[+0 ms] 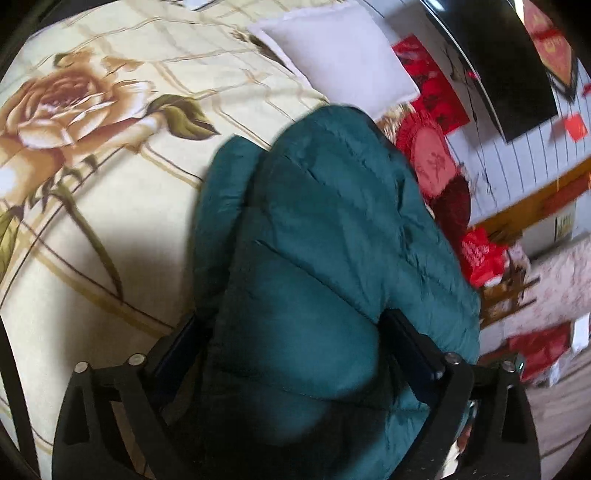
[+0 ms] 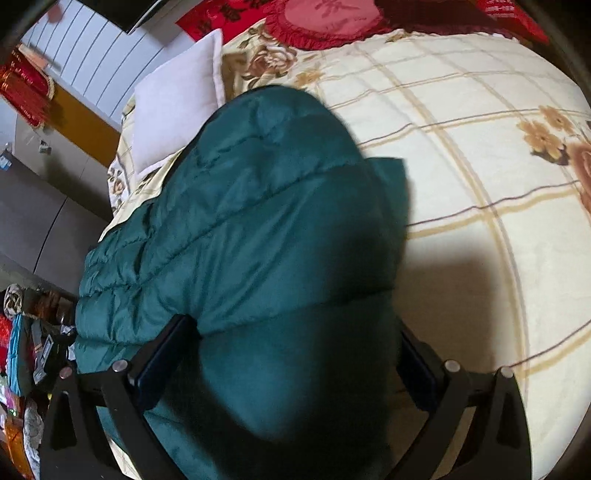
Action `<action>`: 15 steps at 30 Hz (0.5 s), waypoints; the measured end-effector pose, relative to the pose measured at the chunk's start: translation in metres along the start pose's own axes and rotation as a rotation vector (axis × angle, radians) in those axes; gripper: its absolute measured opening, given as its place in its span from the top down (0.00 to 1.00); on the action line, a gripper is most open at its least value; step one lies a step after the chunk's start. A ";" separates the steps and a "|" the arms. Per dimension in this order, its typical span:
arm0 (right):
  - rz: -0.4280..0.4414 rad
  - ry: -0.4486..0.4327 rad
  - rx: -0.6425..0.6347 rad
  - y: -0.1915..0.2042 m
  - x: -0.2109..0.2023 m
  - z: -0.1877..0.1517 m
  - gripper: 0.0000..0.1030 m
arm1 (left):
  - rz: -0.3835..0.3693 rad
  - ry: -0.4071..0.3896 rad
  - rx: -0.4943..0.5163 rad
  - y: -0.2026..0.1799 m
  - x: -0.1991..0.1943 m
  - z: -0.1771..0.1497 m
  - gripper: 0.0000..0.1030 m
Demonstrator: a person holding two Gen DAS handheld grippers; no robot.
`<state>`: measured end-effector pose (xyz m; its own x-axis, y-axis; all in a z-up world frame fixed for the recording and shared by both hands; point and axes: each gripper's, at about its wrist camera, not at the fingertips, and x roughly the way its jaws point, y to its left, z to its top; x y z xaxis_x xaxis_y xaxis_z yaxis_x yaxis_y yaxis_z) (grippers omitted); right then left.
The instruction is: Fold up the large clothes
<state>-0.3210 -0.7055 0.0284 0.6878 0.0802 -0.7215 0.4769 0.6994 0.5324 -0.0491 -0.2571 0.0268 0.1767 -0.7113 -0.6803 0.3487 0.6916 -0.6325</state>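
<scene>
Nowhere legible: red hangings (image 1: 432,162) behind teal jacket (image 1: 332,229).

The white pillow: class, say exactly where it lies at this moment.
The white pillow lies on the floral bedspread near the bed's head, just beyond the teal puffer jacket; red cushions lie beside it.

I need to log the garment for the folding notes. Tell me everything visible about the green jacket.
The green jacket is a dark teal, quilted puffer with stitched horizontal channels and a smooth, slightly shiny shell. It lies bunched near the edge of the floral bedspread, below a white pillow. Its near end bulges between the jaws of both the left gripper and right gripper.
</scene>
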 end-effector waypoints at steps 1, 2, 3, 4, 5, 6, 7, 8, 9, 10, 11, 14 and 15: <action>0.000 -0.005 -0.014 0.007 0.000 -0.002 0.08 | 0.000 -0.004 0.024 -0.005 -0.003 -0.002 0.39; -0.022 -0.026 -0.041 0.015 -0.002 -0.004 0.10 | 0.003 -0.008 0.040 -0.008 -0.005 -0.002 0.49; -0.032 -0.039 -0.061 0.021 -0.006 -0.006 0.17 | 0.009 -0.015 0.065 -0.014 -0.011 -0.004 0.54; -0.029 -0.051 -0.073 0.027 -0.011 -0.008 0.27 | 0.011 -0.021 0.081 -0.018 -0.016 -0.005 0.62; -0.023 -0.059 -0.076 0.031 -0.017 -0.009 0.33 | 0.008 -0.027 0.092 -0.022 -0.022 -0.006 0.67; -0.013 -0.069 -0.076 0.034 -0.024 -0.010 0.43 | 0.000 -0.030 0.100 -0.026 -0.029 -0.008 0.70; 0.007 -0.080 -0.072 0.037 -0.032 -0.012 0.50 | -0.012 -0.033 0.103 -0.029 -0.036 -0.009 0.74; 0.026 -0.088 -0.072 0.040 -0.040 -0.014 0.53 | -0.028 -0.037 0.106 -0.032 -0.046 -0.011 0.77; 0.041 -0.092 -0.078 0.044 -0.048 -0.017 0.55 | -0.038 -0.041 0.111 -0.035 -0.054 -0.012 0.77; 0.049 -0.094 -0.091 0.051 -0.058 -0.021 0.56 | -0.046 -0.044 0.121 -0.039 -0.061 -0.015 0.79; 0.053 -0.093 -0.098 0.056 -0.063 -0.025 0.57 | -0.055 -0.048 0.140 -0.045 -0.073 -0.019 0.79; 0.081 -0.084 -0.120 0.074 -0.088 -0.043 0.57 | -0.074 -0.053 0.182 -0.056 -0.103 -0.032 0.80; 0.087 -0.078 -0.130 0.079 -0.096 -0.052 0.57 | -0.079 -0.052 0.189 -0.057 -0.111 -0.037 0.80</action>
<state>-0.3777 -0.6209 0.1173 0.7663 0.0930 -0.6358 0.3419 0.7788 0.5259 -0.1221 -0.2132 0.1244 0.1876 -0.7713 -0.6082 0.5289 0.6011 -0.5991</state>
